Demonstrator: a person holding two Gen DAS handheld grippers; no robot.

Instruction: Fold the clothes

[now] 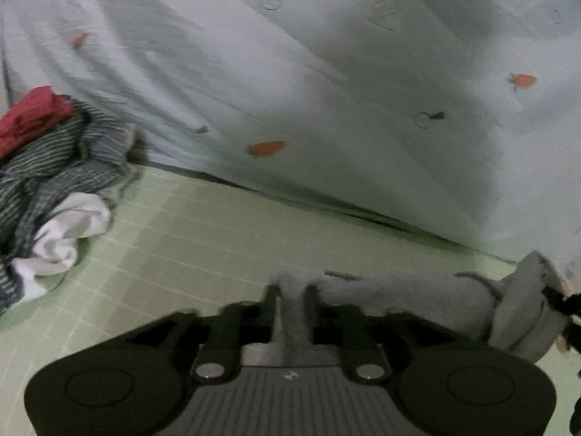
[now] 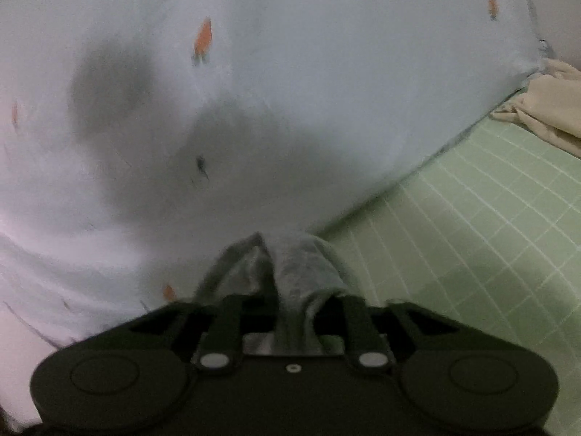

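Note:
A pale blue shirt (image 1: 326, 83) with small orange carrot prints and clear buttons lies spread over a green checked mat (image 1: 203, 239). My left gripper (image 1: 292, 290) is shut on a bunched edge of the shirt at its near hem. My right gripper (image 2: 294, 290) is shut on another bunched part of the same shirt (image 2: 254, 109), at a corner near the mat (image 2: 472, 236). The cloth stretches between the two grippers and looks lifted slightly near the jaws.
A heap of clothes lies at the left of the left wrist view: a grey striped garment (image 1: 58, 167), a red one (image 1: 32, 116) and a white one (image 1: 69, 232). A cream cloth (image 2: 552, 105) lies at the right in the right wrist view.

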